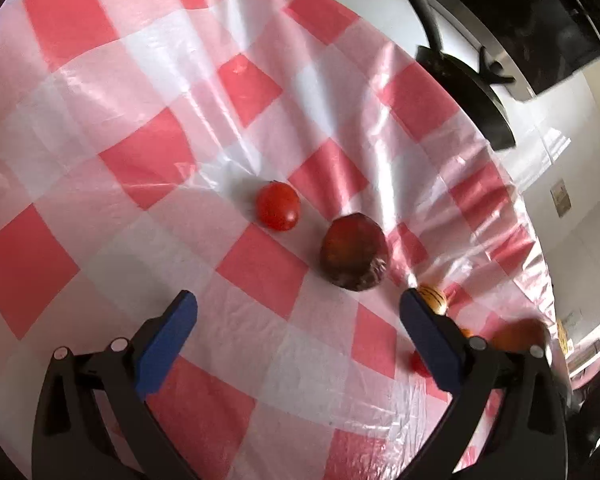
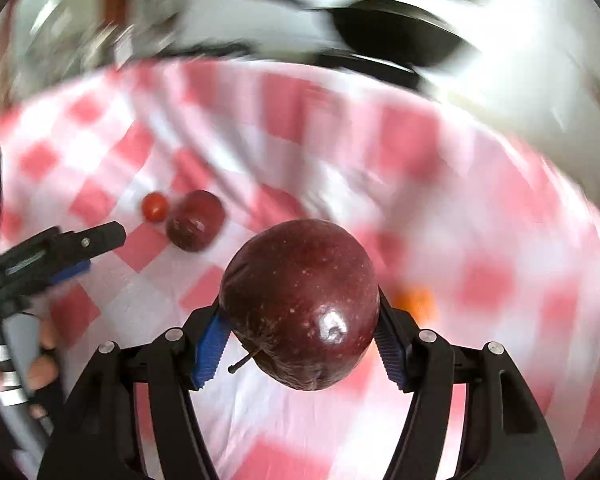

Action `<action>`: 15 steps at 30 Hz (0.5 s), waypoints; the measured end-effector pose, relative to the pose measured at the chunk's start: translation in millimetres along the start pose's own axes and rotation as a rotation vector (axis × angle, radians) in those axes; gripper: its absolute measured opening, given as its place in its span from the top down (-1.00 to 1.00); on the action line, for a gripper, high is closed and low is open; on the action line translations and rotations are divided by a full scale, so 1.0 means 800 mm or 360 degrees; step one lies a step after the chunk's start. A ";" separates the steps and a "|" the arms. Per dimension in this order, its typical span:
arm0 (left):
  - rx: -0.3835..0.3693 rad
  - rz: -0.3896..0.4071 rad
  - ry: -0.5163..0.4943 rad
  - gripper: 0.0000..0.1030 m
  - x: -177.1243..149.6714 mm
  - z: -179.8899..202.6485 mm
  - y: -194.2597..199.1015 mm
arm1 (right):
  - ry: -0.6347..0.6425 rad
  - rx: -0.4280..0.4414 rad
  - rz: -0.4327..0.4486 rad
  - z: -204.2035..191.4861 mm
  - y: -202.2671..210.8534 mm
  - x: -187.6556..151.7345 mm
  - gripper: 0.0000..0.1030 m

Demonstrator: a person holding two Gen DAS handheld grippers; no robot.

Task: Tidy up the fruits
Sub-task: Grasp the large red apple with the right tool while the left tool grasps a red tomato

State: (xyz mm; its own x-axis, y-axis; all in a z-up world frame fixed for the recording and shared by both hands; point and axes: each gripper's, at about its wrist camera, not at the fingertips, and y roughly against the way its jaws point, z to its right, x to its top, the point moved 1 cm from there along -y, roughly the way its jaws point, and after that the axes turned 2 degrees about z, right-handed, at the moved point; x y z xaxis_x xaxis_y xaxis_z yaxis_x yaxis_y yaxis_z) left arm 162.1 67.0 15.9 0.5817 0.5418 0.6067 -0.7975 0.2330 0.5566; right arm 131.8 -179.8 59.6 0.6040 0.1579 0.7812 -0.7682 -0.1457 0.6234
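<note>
A big dark red apple [image 2: 300, 300] with its stem toward the camera sits between the blue pads [image 2: 210, 344] of my right gripper [image 2: 300, 312], which is shut on it above the checked cloth. A second dark apple [image 1: 354, 256] [image 2: 196, 220] and a red tomato [image 1: 278, 206] [image 2: 155, 207] lie side by side on the cloth. My left gripper [image 1: 298, 296] [image 2: 96, 252] hovers open just in front of them with nothing between its fingers. A small yellow striped fruit [image 1: 432, 298] lies by its right fingertip, and a blurred orange [image 1: 516, 334] [image 2: 414, 300] is behind that finger.
The red-and-white checked cloth [image 1: 160, 152] covers the table, and its edge falls away at the right. A black pan [image 1: 468, 96] [image 2: 392, 32] stands on the stove beyond. A person's hand [image 2: 40, 364] holds the left gripper's handle. A small red thing [image 1: 418, 364] peeks beside the right finger.
</note>
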 end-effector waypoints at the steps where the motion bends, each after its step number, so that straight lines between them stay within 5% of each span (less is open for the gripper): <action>1: -0.0011 -0.0005 -0.0035 -0.96 -0.001 0.005 0.000 | -0.0130 0.0003 0.0004 0.015 0.013 -0.017 -0.23; 9: -0.0097 -0.0048 -0.0443 -0.96 -0.029 0.062 0.003 | -0.0977 -0.0041 -0.0007 0.104 0.023 -0.124 -0.23; 15: -0.0127 -0.0180 -0.0707 -0.96 -0.054 0.114 -0.011 | -0.1170 -0.0063 0.0140 0.133 0.033 -0.127 -0.24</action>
State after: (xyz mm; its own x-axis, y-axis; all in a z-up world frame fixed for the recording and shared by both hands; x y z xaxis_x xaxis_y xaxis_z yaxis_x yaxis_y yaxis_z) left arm 158.4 -32.6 36.6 0.6640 0.1149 0.7389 -0.7249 0.3415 0.5983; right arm 73.0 -303.7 0.1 0.5158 -0.5492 0.6575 -0.8189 -0.0904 0.5668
